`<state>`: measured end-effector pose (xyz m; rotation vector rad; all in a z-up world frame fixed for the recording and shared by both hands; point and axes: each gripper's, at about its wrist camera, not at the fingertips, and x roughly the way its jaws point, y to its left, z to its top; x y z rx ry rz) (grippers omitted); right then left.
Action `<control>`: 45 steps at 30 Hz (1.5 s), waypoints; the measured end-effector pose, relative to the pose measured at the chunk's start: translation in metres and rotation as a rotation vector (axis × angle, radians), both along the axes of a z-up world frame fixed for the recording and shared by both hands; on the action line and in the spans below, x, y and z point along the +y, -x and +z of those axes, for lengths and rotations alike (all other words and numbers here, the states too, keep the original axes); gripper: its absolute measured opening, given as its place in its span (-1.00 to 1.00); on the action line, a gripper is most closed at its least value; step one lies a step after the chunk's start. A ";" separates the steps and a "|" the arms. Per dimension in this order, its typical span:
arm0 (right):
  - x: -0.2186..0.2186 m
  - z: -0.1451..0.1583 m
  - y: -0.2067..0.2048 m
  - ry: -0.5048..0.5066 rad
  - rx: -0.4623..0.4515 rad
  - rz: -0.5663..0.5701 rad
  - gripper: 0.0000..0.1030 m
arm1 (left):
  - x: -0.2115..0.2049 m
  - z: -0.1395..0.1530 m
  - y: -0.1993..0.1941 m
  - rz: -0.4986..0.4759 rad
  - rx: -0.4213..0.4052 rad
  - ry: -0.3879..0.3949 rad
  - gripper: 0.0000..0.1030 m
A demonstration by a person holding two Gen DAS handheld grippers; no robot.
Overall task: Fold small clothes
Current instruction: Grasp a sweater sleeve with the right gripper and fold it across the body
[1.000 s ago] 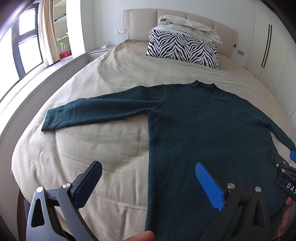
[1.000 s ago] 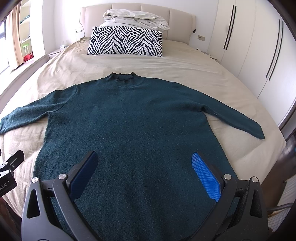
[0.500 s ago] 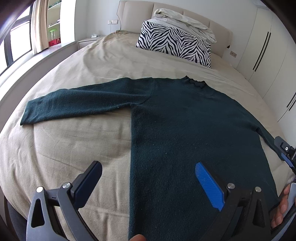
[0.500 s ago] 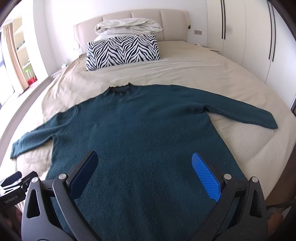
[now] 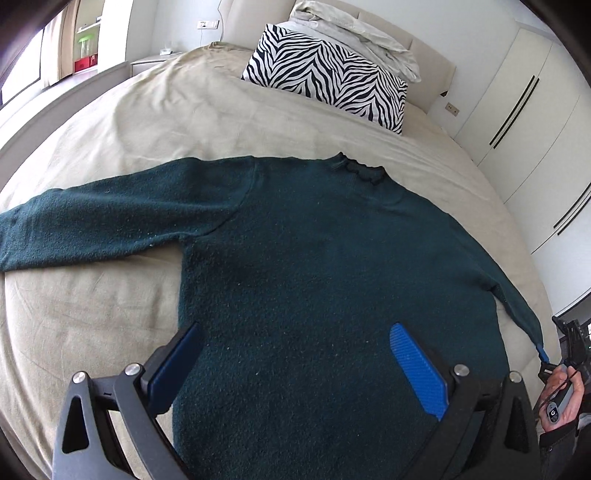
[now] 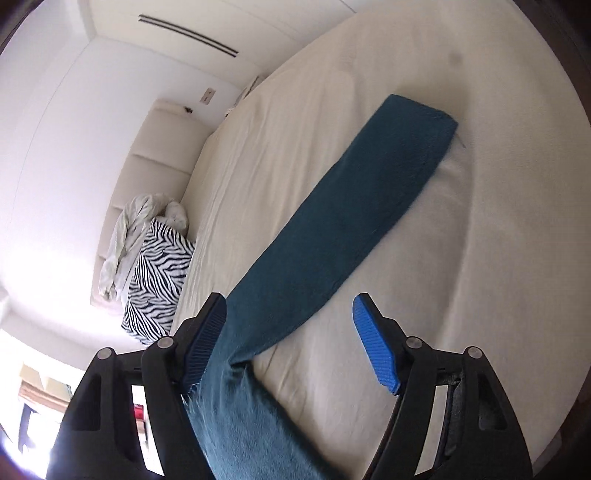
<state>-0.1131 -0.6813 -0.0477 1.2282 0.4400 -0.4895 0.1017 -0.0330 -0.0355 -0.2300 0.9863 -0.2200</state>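
A dark green sweater (image 5: 325, 266) lies flat, front up, on the beige bed, both sleeves spread out. My left gripper (image 5: 295, 369) is open and hovers over the sweater's lower body. My right gripper (image 6: 291, 343) is open and rolled sideways over the sweater's right sleeve (image 6: 354, 206), whose cuff lies towards the bed edge. The sleeve passes between its fingers; I cannot tell whether they touch it. The right gripper also shows at the right edge of the left wrist view (image 5: 554, 354), by the sleeve end.
A zebra-print pillow (image 5: 325, 74) and a crumpled pale duvet (image 5: 354, 26) lie at the headboard. White wardrobes (image 5: 524, 107) stand on the right of the bed, and a window sill runs along the left.
My right gripper swung from over the sweater's body to the right sleeve and rolled sideways. My left gripper moved right and forward, from over the sweater's left edge to over its lower body.
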 end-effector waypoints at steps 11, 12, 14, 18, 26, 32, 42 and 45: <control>-0.130 -0.073 -0.003 -0.148 -0.065 -0.184 0.18 | -0.037 -0.003 -0.036 -0.103 0.021 0.142 0.79; -0.141 -0.075 -0.007 -0.133 -0.060 -0.189 0.05 | -0.040 -0.003 -0.037 -0.116 0.024 0.153 0.70; -0.158 -0.079 -0.016 -0.112 -0.036 -0.187 -0.20 | -0.047 -0.006 -0.040 -0.135 0.033 0.160 0.57; -0.177 -0.070 -0.039 -0.054 0.042 -0.162 -0.79 | -0.056 -0.011 -0.050 -0.171 0.053 0.194 0.39; -0.117 0.021 -0.142 0.267 0.063 0.148 -0.85 | -0.058 -0.015 -0.071 -0.183 0.066 0.316 0.36; 0.044 0.064 -0.250 0.496 0.011 0.575 -0.85 | -0.046 -0.024 -0.085 -0.155 0.101 0.464 0.36; 0.260 -0.069 -0.297 0.455 0.202 0.826 -0.65 | -0.066 -0.055 -0.095 -0.201 0.238 0.627 0.48; 0.276 -0.082 -0.276 0.472 0.181 0.847 0.04 | -0.082 -0.058 -0.098 -0.214 0.263 0.651 0.58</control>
